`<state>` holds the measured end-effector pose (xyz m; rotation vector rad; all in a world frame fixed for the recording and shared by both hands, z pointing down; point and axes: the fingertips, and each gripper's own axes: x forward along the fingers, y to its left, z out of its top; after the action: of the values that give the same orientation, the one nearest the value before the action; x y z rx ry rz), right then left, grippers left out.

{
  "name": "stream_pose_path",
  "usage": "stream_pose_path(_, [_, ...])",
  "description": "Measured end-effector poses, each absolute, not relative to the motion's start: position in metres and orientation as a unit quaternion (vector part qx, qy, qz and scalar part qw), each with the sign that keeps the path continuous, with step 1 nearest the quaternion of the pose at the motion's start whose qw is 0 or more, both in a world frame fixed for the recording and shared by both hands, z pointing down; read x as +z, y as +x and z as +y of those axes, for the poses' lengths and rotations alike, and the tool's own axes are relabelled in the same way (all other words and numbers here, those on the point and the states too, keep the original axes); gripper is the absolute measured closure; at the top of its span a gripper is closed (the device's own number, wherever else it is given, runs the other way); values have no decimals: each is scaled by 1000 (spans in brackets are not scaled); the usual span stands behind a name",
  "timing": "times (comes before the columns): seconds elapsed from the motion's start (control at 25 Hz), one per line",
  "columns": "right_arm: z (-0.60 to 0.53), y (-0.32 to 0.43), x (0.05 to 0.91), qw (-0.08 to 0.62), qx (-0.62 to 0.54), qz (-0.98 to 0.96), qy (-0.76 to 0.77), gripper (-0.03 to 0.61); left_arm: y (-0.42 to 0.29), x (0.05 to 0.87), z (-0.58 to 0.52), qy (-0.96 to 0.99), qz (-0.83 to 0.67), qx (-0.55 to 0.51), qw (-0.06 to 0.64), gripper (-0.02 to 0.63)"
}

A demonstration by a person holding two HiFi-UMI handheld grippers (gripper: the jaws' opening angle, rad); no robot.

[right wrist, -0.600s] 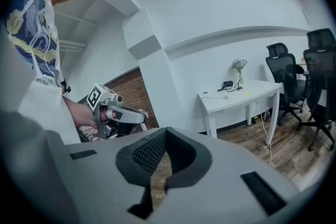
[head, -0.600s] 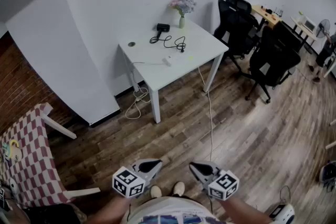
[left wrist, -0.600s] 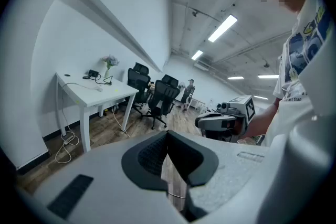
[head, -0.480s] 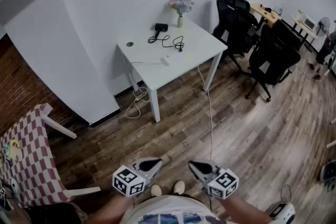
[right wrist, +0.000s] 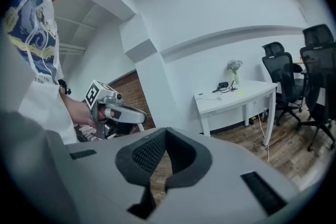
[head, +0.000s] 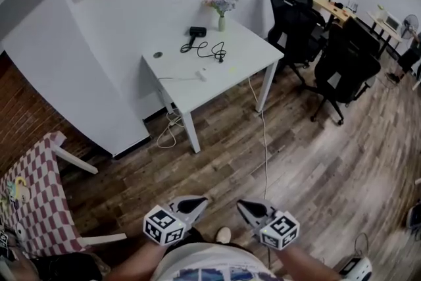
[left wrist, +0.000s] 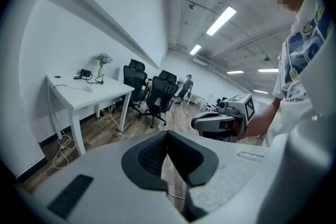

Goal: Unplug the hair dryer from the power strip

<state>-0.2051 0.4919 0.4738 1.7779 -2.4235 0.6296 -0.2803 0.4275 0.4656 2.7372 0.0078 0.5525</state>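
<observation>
Only your left gripper view catches the ceiling lights [left wrist: 221,20]. Fingers on your left gripper [head: 199,201] and right gripper [head: 241,206] are closed, empty.

An open-plan office: black swivel chairs [head: 342,69] at desks [head: 331,9] far right, a white table [head: 245,52], ceiling strip lights [left wrist: 220,21], wood floor [head: 296,161].

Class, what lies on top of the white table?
A black hair dryer with coiled cord, a flower vase and a white power strip. Whether the plug is seated is too small to tell.
</observation>
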Motion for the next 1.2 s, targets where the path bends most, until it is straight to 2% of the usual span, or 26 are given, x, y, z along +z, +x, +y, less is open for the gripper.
stream_pose_path(0.16, [491,-188,481,29,211,-785,582,578,-258,468,427,965,6,194,178,611])
stream_pose_path(0.24, [486,-180,482,25,211,-779,589,531,-249,469,420,965,9,195,175,612])
stream_pose_path(0.56, [435,-127,492,40,209,-755,620,505,-199,482,358,965,32,194,175,611])
stream_pose_path(0.92, [333,-67,483,59,218,-722,654,474,-137,475,249,965,72,194,163,611])
stream_pose_path(1.2, [241,-44,477,68,209,-717,662,472,-117,475,161,964,80,196,163,612])
